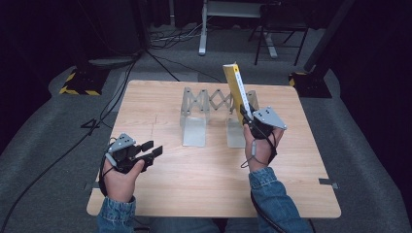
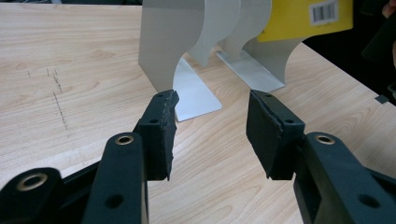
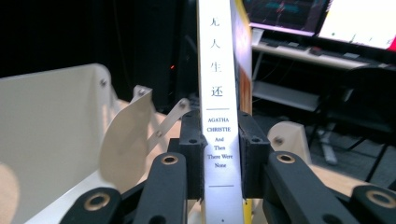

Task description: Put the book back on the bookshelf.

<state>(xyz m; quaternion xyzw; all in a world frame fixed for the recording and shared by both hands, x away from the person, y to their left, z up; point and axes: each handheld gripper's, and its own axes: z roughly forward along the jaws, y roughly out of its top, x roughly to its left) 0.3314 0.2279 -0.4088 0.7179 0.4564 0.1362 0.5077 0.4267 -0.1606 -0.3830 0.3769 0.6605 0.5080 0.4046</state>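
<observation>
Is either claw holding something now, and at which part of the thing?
The right claw grips the yellow paperback book with a white spine across its spine, near the lower end. The left claw is open and holds nothing.

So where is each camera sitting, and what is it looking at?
High view: above the person's side, looking down at the table; both forearms, left gripper and right gripper show.
Left gripper view: rides the left gripper, facing the metal bookend rack; its open fingers show.
Right gripper view: rides the right gripper; its fingers clamp the book's spine.
All three share the yellow-covered book and the rack.
</observation>
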